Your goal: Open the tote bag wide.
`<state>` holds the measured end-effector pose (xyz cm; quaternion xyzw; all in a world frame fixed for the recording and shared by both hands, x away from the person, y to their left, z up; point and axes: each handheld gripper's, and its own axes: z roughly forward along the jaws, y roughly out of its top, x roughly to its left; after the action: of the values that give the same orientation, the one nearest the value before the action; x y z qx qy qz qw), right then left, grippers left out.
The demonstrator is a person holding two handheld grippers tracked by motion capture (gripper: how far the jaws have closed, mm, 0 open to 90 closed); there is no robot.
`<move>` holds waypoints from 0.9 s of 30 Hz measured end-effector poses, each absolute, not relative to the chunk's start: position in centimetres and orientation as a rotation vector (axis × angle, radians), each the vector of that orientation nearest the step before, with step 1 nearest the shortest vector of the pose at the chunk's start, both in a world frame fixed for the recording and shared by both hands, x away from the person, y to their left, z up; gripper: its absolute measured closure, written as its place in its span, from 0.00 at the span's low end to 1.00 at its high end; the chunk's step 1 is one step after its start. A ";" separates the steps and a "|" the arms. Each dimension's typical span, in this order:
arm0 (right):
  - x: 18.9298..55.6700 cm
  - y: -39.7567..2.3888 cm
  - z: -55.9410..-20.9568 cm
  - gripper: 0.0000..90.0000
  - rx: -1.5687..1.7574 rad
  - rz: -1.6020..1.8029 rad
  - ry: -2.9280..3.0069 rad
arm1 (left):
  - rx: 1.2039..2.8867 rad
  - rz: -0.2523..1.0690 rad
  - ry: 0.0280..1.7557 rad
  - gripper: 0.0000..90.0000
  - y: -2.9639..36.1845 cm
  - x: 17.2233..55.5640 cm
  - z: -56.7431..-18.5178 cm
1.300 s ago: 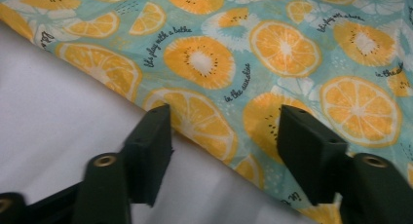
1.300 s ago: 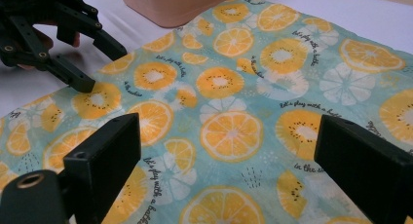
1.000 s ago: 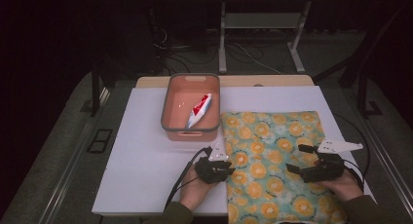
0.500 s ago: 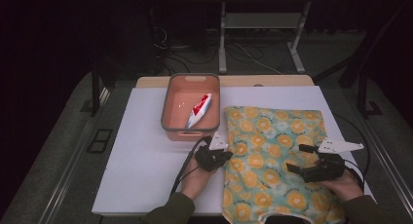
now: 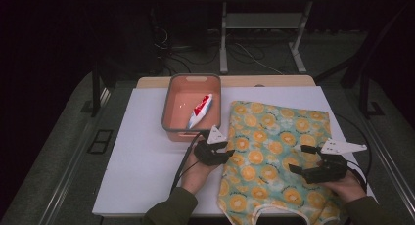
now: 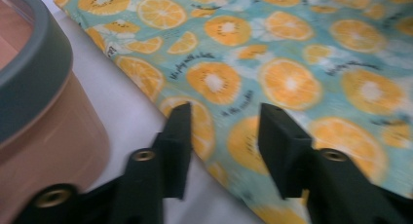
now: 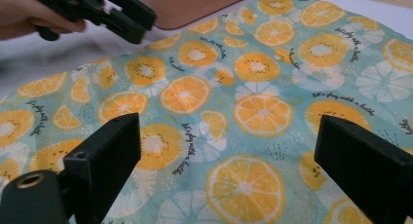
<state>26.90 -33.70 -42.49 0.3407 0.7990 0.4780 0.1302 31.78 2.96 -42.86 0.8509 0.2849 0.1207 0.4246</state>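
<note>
A recording lab, dark all round.
I see a white-topped desk [image 5: 147, 156], loose cables on the floor [image 5: 244, 51] beyond, and metal frame legs [image 5: 224, 39].

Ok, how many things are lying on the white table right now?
2: an orange bin at the far middle with a red and white item inside, and an orange-print cloth spread to its right. Something may be hidden under the cloth.

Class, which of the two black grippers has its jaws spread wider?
The right gripper, over the orange-print cloth; the left gripper, near the pink tub, shows a narrower gap.
</note>
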 end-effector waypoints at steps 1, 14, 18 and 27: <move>26.9 -33.7 -42.5 0.11 0.989 1.388 2.321 | 2.131 0.288 0.707 0.55 3.2 31.3 -42.6; 26.9 -33.6 -42.6 0.11 0.989 1.373 2.325 | 2.151 0.133 0.724 0.39 5.5 26.2 -43.9; 26.9 -33.6 -42.6 0.11 0.989 1.370 2.326 | 2.173 0.091 0.718 0.39 4.9 26.0 -44.6; 26.9 -33.5 -42.6 0.11 0.985 1.364 2.330 | 2.228 0.109 0.657 0.74 4.1 25.9 -45.1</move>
<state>26.86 -33.53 -42.63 0.3398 0.8035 0.4704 0.1331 25.90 4.06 -45.06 0.8794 0.2593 0.0429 0.3970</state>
